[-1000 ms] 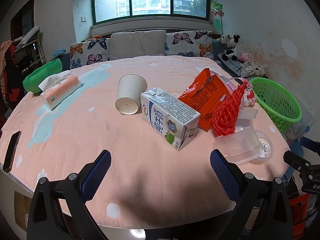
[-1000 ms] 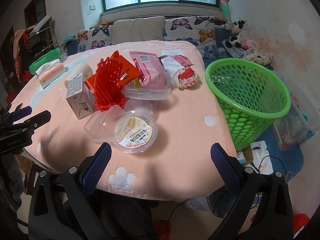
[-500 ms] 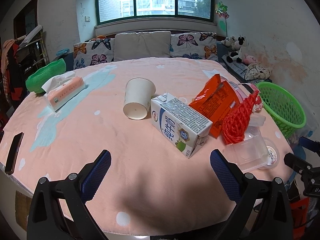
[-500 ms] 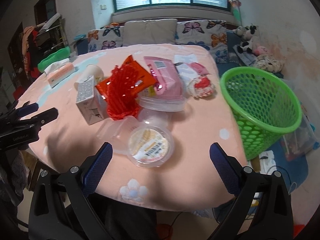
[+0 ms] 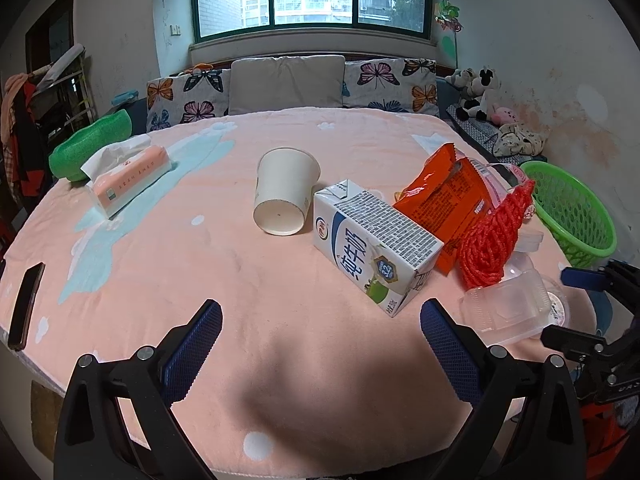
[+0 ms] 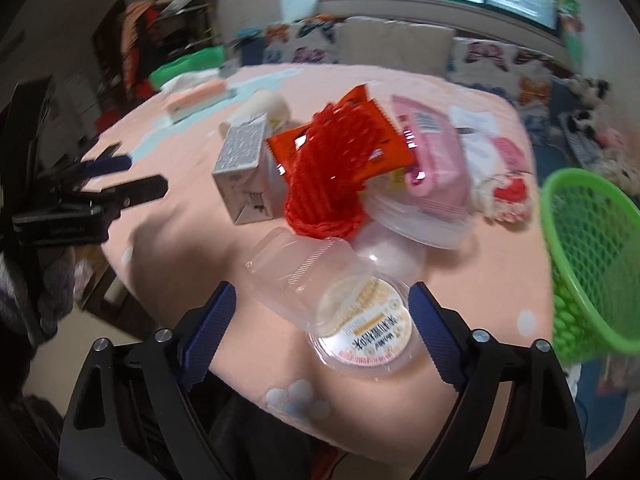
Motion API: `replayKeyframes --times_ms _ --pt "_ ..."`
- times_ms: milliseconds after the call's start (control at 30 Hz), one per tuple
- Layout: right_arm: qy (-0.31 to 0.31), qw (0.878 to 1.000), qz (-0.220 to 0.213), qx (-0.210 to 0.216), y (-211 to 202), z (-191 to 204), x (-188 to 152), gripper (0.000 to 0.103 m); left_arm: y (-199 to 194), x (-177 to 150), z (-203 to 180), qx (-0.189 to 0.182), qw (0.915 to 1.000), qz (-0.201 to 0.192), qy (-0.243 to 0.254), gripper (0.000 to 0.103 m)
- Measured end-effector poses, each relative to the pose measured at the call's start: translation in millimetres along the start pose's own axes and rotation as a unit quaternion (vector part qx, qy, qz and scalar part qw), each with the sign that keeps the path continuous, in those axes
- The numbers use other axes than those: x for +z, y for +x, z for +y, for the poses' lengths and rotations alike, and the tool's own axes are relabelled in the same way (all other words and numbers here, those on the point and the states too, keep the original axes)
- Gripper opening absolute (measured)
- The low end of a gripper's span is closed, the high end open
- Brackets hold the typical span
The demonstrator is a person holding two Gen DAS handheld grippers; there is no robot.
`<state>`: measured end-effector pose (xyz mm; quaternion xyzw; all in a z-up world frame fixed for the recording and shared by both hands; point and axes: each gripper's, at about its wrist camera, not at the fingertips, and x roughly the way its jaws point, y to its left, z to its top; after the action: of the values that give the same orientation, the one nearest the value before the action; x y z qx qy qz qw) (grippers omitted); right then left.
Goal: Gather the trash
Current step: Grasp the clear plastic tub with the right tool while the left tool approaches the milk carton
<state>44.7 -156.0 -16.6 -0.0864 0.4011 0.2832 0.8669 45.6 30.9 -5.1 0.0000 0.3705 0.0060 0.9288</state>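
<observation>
Trash lies on a pink-covered table [image 5: 280, 280]: a tipped paper cup [image 5: 285, 196], a milk carton [image 5: 374, 246], an orange snack bag [image 5: 448, 196], a red net bag [image 5: 496, 236] and clear plastic containers [image 5: 508, 308]. In the right wrist view the round clear container with a printed lid [image 6: 366, 330] lies just ahead of my open, empty right gripper [image 6: 322, 316]; the red net bag [image 6: 332, 176], carton [image 6: 244, 168] and a pink packet [image 6: 432, 152] lie behind. My left gripper [image 5: 320, 336] is open and empty above the table's near edge. A green basket [image 6: 592, 256] stands right of the table.
A tissue pack [image 5: 128, 176] and a green bowl [image 5: 88, 148] sit at the far left, a black phone [image 5: 26, 312] at the left edge. A sofa with butterfly cushions [image 5: 288, 84] stands behind. Each gripper shows in the other's view, the right one [image 5: 592, 320] and the left one [image 6: 92, 196].
My right gripper has moved forward and left toward the clear lidded container, its view now blurred. My left gripper has drawn closer to the table.
</observation>
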Motion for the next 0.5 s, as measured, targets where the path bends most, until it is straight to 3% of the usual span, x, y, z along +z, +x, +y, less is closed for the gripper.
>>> replayKeyframes --times_ms 267,500 --pt "-0.069 0.997 0.023 0.037 18.2 2.6 9.5 0.077 13.6 2.6 7.5 -0.006 0.9998 0.016 -0.013 0.096" --pt "-0.118 0.991 0.034 0.055 27.1 9.2 16.5 0.077 18.8 5.5 12.8 -0.015 0.9995 0.019 -0.018 0.096"
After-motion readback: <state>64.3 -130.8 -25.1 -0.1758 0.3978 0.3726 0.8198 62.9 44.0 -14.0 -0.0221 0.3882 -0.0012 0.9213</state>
